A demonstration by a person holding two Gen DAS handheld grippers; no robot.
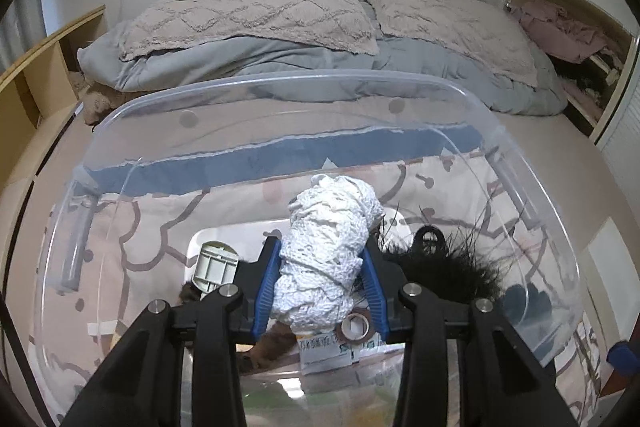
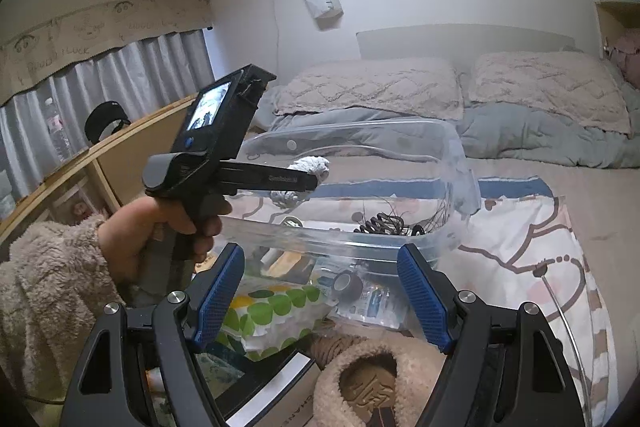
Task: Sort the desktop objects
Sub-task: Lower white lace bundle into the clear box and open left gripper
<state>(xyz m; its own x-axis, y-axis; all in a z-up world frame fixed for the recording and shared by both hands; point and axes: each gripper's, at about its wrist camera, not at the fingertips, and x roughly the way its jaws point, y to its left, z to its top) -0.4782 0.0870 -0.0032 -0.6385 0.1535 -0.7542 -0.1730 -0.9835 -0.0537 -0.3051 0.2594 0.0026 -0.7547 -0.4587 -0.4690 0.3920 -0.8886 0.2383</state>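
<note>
Left wrist view: a white bundle of wound lace ribbon (image 1: 326, 259) sits clamped mid-length in the left gripper (image 1: 322, 277), above the clear plastic storage bin (image 1: 280, 87). It looks light, soft and squashy. Inside lie a black feathery piece (image 1: 448, 263) and a tape roll (image 1: 356, 327). The right gripper (image 2: 320, 297) gapes empty nearby.
</note>
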